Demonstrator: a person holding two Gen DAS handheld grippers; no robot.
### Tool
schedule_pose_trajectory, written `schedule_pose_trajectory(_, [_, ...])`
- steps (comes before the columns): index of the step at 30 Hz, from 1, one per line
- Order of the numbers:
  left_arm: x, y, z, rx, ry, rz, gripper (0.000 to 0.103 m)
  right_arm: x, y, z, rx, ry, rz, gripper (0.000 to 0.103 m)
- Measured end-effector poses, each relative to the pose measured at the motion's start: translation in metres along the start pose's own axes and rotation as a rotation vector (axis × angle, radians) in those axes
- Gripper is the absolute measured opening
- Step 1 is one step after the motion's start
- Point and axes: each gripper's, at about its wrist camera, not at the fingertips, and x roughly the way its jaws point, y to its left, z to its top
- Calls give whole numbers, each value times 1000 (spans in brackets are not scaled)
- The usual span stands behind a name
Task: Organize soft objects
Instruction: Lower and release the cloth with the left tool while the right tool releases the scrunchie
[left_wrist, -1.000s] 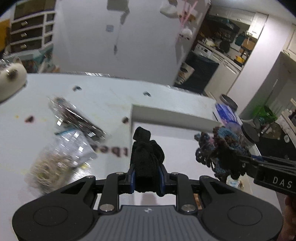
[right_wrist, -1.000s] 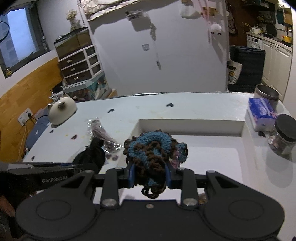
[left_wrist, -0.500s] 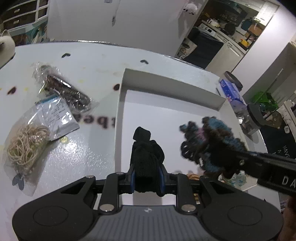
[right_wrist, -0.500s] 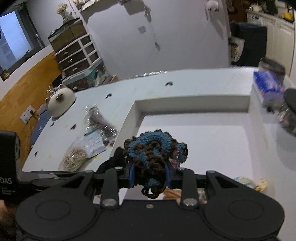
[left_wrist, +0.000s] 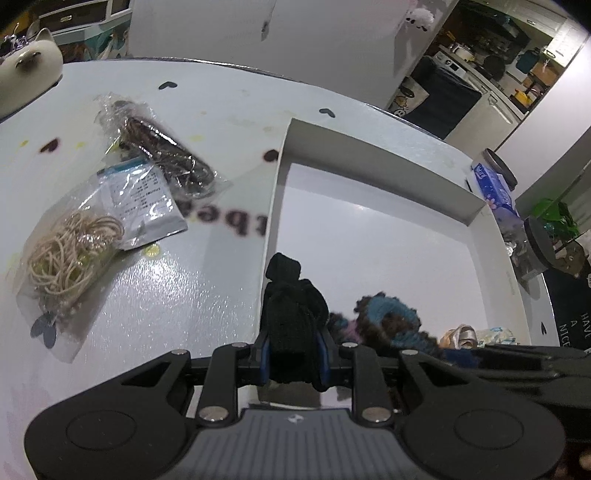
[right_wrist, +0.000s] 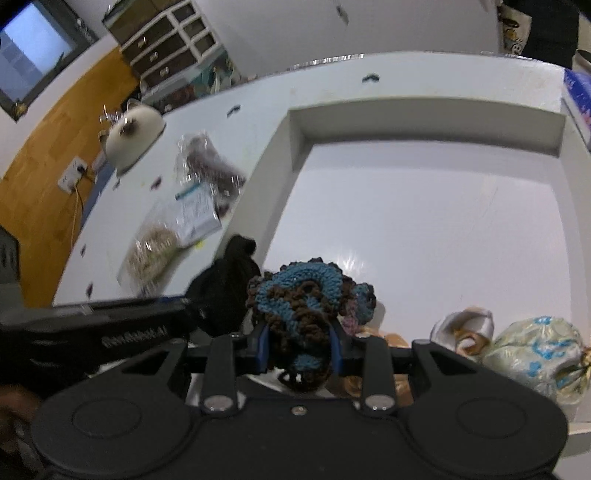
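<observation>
Seen from the left wrist: left gripper (left_wrist: 293, 349) clamped on a black fabric roll (left_wrist: 291, 310), blue pads pressing its sides, top of the roll poking up past the fingertips. Poised at the near left wall of a shallow white tray (left_wrist: 380, 162) on a white table (left_wrist: 229, 103). Just right of the roll, a blue-and-brown crochet piece (left_wrist: 384, 321) inside the tray, carried by the dark right gripper entering from the right edge. Farther right along the tray's near edge, a pale satin item (left_wrist: 460, 334) and a patterned pouch (left_wrist: 496, 332). Left of the tray, on the table: a bag of elastic bands (left_wrist: 70, 251), a foil sachet (left_wrist: 144, 206), a bag of dark items (left_wrist: 166, 155).

Seen from the right wrist: right gripper (right_wrist: 299, 349) clenched on the crochet piece (right_wrist: 306, 299), yarn bulging above and below the pads. Low over the tray's (right_wrist: 424, 110) near end. Black roll (right_wrist: 225, 288) just to the left, at the tray's left wall, held by the other tool. To the right, resting in the tray, the satin item (right_wrist: 465, 328) and pouch (right_wrist: 535, 354). Bags blurred on the table (right_wrist: 258, 99) beyond.
</observation>
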Motion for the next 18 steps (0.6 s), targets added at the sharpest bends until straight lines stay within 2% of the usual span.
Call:
schedule_pose_trajectory(5, [-1, -3, -4, -5, 6, -1, 37, 7, 0, -4, -40, 29, -5, 35])
schedule_pose_trajectory(9, [-8, -9, -5, 25, -15, 4, 37, 5, -5, -4, -24, 24, 9, 38])
schedule_pose_trajectory(14, [-20, -14, -4, 48, -56, 3, 36, -7, -6, -7, -25, -4, 6, 48])
schedule_pose_trajectory(18, [-22, -18, -2, 75, -56, 13, 35, -22, -6, -8, -28, -46, 15, 56])
